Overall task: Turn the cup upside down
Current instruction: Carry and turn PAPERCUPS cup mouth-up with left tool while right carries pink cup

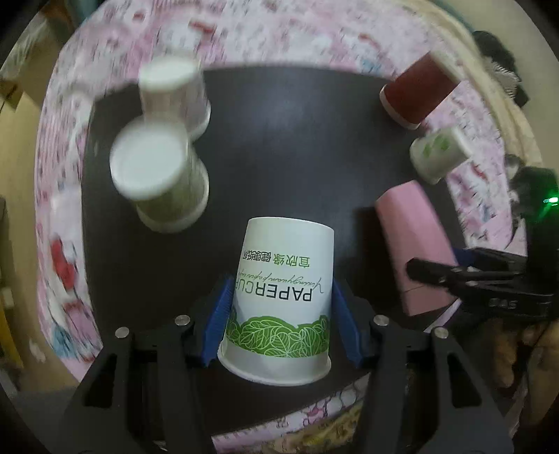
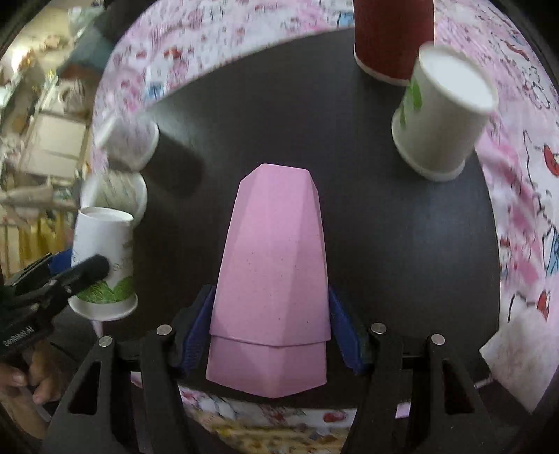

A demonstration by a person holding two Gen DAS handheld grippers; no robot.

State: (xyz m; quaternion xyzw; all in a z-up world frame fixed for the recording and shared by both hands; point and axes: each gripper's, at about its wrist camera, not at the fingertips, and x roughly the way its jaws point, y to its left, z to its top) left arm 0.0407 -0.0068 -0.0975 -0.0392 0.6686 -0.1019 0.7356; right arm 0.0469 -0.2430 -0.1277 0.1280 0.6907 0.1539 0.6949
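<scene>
**Two cups clenched mouth-first, both close to inverted**

Underneath everything, a pink patterned cloth (image 1: 279,31), much blurred. On top of it, a round dark table (image 1: 279,157), carrying all the cups.

Largest of the cups: the pink cup (image 2: 272,279), faceted, gripped by the right gripper (image 2: 269,293) at the wide end. Long axis straight ahead along the fingers, narrow base farthest from the camera, mouth nearest. Lying at the near edge of the table; not possible to tell whether resting on it or slightly lifted.

Next, the paper cup (image 1: 283,279), white with green leaves and inverted print, clenched by the left gripper (image 1: 281,283) low on its body. Same relation here: rolled rim towards the gripper, base pointing away. In the right wrist view, standing rim-down near the left edge of the table, so probably turned over already or nearly so.

Farther away, well apart from both grippers: two white cups (image 1: 150,164) at the left, a red cup (image 1: 415,94) and a small green-printed cup (image 1: 440,153) at the right, all base-up.

Smallest, the blue pads (image 1: 218,317), pressed on both sides of each held cup.

Judged from this: only lowering and releasing left, without more turning of the wrist.
</scene>
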